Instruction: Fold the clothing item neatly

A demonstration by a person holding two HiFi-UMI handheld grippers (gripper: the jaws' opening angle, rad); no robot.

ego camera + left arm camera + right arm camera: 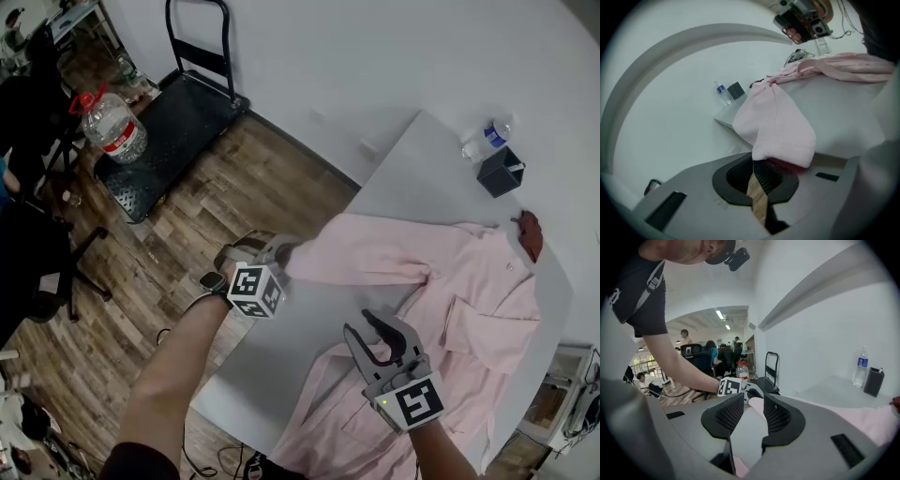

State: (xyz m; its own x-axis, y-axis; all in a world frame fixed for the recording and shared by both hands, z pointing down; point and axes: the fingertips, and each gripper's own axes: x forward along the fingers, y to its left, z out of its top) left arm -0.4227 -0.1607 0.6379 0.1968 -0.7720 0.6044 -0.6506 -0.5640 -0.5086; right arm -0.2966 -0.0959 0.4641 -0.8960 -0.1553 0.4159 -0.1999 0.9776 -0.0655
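A pink long-sleeved shirt (pixel 469 300) lies spread on the pale grey table (pixel 422 169), collar toward the far right. One sleeve (pixel 375 251) stretches left to the table's edge. My left gripper (pixel 278 255) is shut on that sleeve's cuff; in the left gripper view the cuff (pixel 780 131) hangs bunched out of the closed left gripper (pixel 759 166). My right gripper (pixel 364 330) hovers open over the shirt's lower front, nothing between its fingers. In the right gripper view the right gripper (pixel 752 416) stands apart, and beyond it I see the left gripper's marker cube (pixel 729 386).
At the table's far corner stand a water bottle (pixel 487 136) and a black box (pixel 500 173), with a dark red thing (pixel 531 232) by the collar. On the wooden floor to the left are a black platform cart (pixel 178 122) and a large water jug (pixel 111 127).
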